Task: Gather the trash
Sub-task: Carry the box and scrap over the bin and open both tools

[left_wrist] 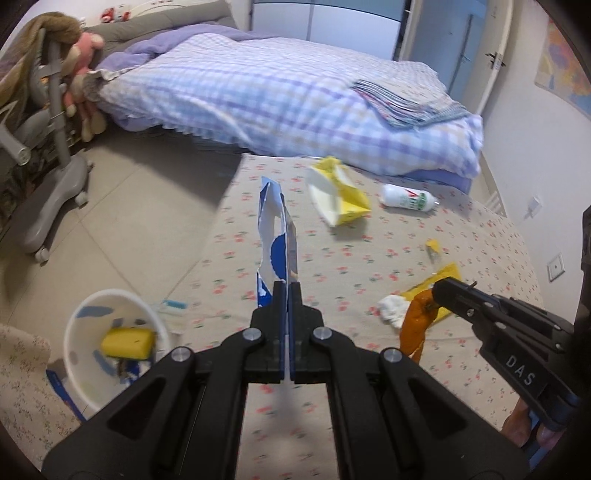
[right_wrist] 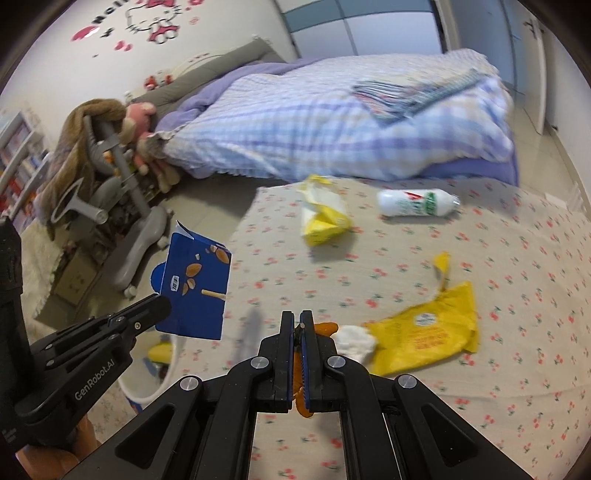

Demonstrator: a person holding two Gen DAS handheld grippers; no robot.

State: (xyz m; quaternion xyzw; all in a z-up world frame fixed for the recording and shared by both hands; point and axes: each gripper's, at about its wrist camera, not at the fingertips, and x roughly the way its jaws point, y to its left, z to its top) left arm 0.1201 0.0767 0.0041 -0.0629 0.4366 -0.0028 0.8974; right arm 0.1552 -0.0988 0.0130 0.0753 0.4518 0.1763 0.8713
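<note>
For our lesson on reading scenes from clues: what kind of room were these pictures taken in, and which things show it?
Most likely a child's bedroom. A bed with a blue-and-purple checked quilt fills the background, a pink cartoon-cat wall sticker decorates the wall above it, and a pink plush toy sits beside the bed.

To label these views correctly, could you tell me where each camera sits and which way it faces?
Left wrist: on the left gripper, facing across the floral sheet toward the bed; shows its fingers clamping a blue carton and the right gripper.
Right wrist: on the right gripper, facing likewise; its fingers clamp orange peel.
Shared: carton, white bottle, yellow wrappers.
</note>
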